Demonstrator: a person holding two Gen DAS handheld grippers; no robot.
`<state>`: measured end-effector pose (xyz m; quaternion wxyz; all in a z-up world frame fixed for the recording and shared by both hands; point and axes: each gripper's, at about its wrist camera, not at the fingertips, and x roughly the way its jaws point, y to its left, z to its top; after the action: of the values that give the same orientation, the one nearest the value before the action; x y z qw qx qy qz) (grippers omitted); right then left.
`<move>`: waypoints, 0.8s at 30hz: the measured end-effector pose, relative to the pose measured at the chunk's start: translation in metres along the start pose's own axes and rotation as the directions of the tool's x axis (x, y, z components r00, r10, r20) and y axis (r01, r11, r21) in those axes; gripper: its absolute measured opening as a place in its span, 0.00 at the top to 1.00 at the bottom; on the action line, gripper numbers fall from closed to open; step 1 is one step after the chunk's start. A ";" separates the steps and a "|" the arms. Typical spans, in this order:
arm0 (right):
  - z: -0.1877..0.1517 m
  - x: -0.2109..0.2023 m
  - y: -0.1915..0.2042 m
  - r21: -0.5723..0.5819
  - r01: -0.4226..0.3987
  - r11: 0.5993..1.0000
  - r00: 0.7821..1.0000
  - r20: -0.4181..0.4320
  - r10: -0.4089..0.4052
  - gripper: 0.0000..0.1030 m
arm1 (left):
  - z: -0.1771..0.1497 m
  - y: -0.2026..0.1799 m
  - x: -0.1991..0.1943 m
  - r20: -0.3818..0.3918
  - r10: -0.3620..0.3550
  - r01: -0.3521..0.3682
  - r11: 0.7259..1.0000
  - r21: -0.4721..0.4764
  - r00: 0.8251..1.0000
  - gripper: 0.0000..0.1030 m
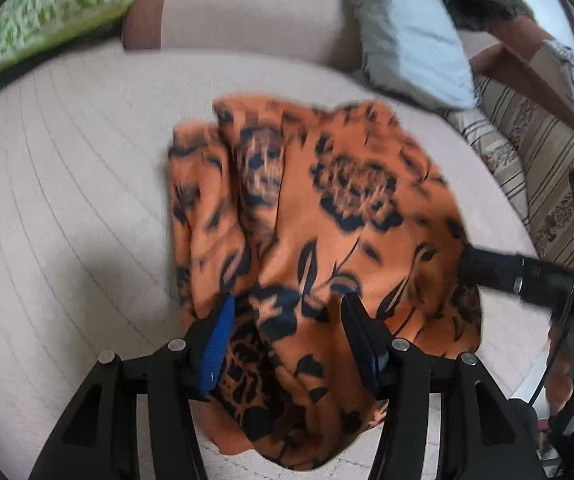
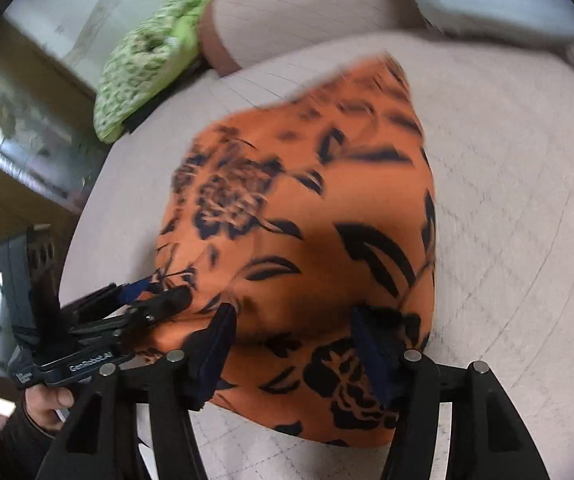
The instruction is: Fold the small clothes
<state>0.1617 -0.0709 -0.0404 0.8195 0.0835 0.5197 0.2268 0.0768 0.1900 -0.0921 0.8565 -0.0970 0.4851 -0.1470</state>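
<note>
Orange floral-print cloth garment (image 1: 327,216), one piece, black flowers, lay bunched and partly folded on the beige quilted sofa seat (image 1: 67,184). Left view alone showed one white pillow (image 1: 411,40) and a striped cushion (image 1: 527,152); right view alone showed a brown wooden cabinet (image 2: 7,152). Both showed one green patterned cushion (image 2: 143,64). Left tool (image 1: 287,340) and right tool (image 2: 291,352) were both spread over the garment's near edge.

a green patterned cushion (image 1: 43,24) and a pale pillow (image 1: 411,36) lie on the beige sofa (image 1: 67,184)
</note>
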 end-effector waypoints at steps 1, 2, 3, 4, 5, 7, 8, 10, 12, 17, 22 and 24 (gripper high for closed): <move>0.006 -0.007 0.002 -0.012 -0.010 1.000 1.000 0.028 0.010 0.38 | 0.001 -0.002 -0.004 0.022 0.000 0.000 1.000 0.003 1.000 0.45; 0.012 -0.013 0.003 -0.011 -0.016 1.000 0.998 0.057 0.017 0.38 | 0.002 -0.002 -0.002 0.023 -0.002 0.002 1.000 0.001 1.000 0.44; 0.021 -0.017 0.002 0.000 -0.021 1.000 0.996 0.090 0.021 0.33 | 0.002 0.002 0.004 0.002 0.001 -0.001 1.000 -0.001 1.000 0.44; 0.030 -0.019 -0.002 0.013 -0.029 1.000 0.992 0.120 0.027 0.28 | 0.001 0.004 0.018 -0.039 0.018 -0.018 1.000 -0.009 0.999 0.44; 0.036 -0.015 -0.006 0.024 -0.037 0.999 0.991 0.130 0.034 0.27 | -0.002 0.007 0.024 -0.055 0.017 -0.018 1.000 -0.020 0.998 0.43; 0.048 0.010 -0.023 0.067 -0.019 0.998 0.995 0.095 0.012 0.27 | -0.005 0.013 0.022 -0.038 0.005 -0.007 0.999 -0.041 0.999 0.41; 0.049 0.026 -0.035 0.107 -0.006 0.994 0.999 0.053 0.000 0.27 | -0.004 0.012 0.015 -0.034 0.007 -0.008 0.999 -0.045 0.999 0.41; 0.047 0.026 -0.039 0.140 -0.009 0.990 0.998 0.065 0.000 0.27 | -0.004 0.010 -0.002 -0.011 0.031 -0.032 0.999 -0.038 0.999 0.40; 0.044 0.002 -0.021 0.106 -0.016 0.994 0.991 0.131 0.002 0.27 | -0.008 0.009 -0.020 0.036 0.090 -0.089 0.995 -0.033 0.995 0.29; -0.002 -0.068 0.024 0.008 0.118 0.993 0.963 0.244 -0.117 0.25 | -0.034 0.005 -0.081 0.166 0.194 -0.186 0.980 -0.064 0.967 0.17; -0.064 -0.112 0.049 0.011 0.234 0.972 0.933 0.278 -0.228 0.17 | -0.054 -0.020 -0.118 0.214 0.222 -0.209 0.975 -0.081 0.951 0.12; -0.083 -0.117 0.059 0.011 0.292 0.956 0.920 0.268 -0.284 0.16 | -0.064 -0.031 -0.130 0.216 0.222 -0.210 0.975 -0.077 0.951 0.08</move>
<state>0.0293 -0.0811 0.0397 0.9075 0.0240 0.4078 0.0980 -0.0459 0.2047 -0.0109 0.9137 -0.0817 0.3971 -0.0276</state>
